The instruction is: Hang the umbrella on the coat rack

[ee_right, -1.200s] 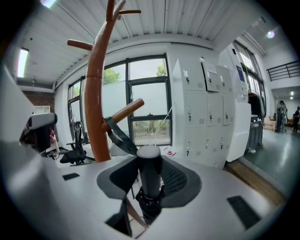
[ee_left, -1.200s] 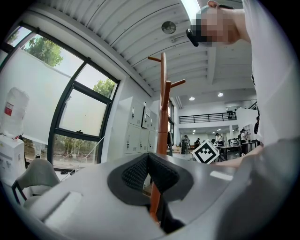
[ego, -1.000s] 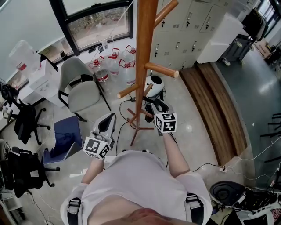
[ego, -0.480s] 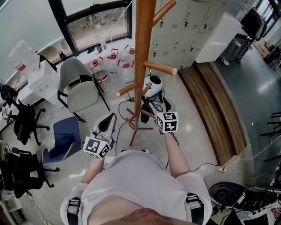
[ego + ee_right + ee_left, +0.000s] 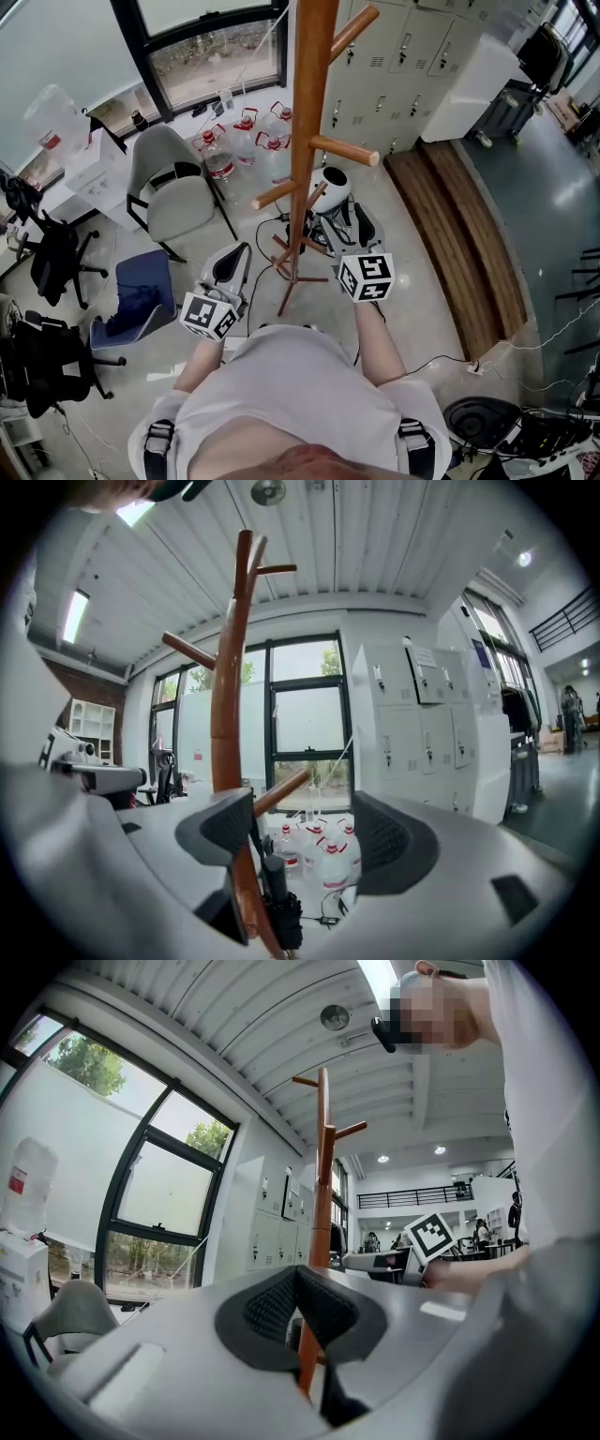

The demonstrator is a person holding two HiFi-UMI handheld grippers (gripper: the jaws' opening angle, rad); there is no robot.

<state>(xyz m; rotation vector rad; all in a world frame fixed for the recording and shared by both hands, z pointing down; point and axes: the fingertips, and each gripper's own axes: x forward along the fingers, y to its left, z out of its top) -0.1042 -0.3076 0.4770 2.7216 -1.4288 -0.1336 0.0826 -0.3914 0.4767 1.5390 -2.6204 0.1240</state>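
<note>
The wooden coat rack (image 5: pixel 310 122) stands in front of me, with pegs at several heights. A black folded umbrella (image 5: pixel 278 907) hangs close against its pole (image 5: pixel 228 724), below a low peg (image 5: pixel 281 794); its strap is hidden. In the head view I cannot pick the umbrella out. My right gripper (image 5: pixel 345 223) (image 5: pixel 305 832) is just right of the pole, open, with nothing between its pads; the umbrella shows beyond and below them. My left gripper (image 5: pixel 230 262) (image 5: pixel 295 1279) hangs left of the rack, shut and empty.
A grey chair (image 5: pixel 173 187) and a blue seat (image 5: pixel 141 291) stand to the left. Several water bottles (image 5: pixel 248 131) sit by the window. A white round appliance (image 5: pixel 330 186) and cables lie at the rack's foot (image 5: pixel 295 272). Lockers (image 5: pixel 403 56) line the back; a wooden step (image 5: pixel 459 225) runs on the right.
My right gripper's jaws have opened. The gripper has risen and drawn back a little from the pole toward the right. The left gripper has not moved.
</note>
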